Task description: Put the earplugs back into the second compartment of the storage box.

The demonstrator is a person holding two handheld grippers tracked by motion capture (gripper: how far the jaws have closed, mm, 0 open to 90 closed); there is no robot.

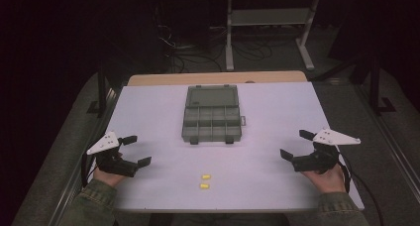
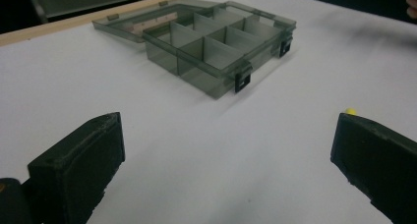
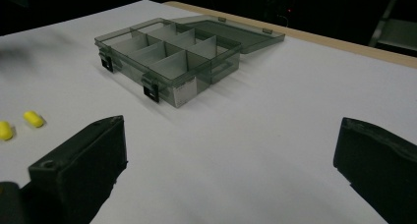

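So we hold both tools, left [image 1: 132, 150] and right [image 1: 296, 144], wide and empty, two yellow pieces [image 1: 205, 181] at six o'clock of the open box [image 1: 210, 114], nothing sorted yet.

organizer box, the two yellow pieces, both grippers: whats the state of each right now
organizer box: lid open and laid flat behind it, compartments look empty
two yellow pieces: lying loose on the table, outside the box, close together
left gripper: open, holding nothing
right gripper: open, holding nothing
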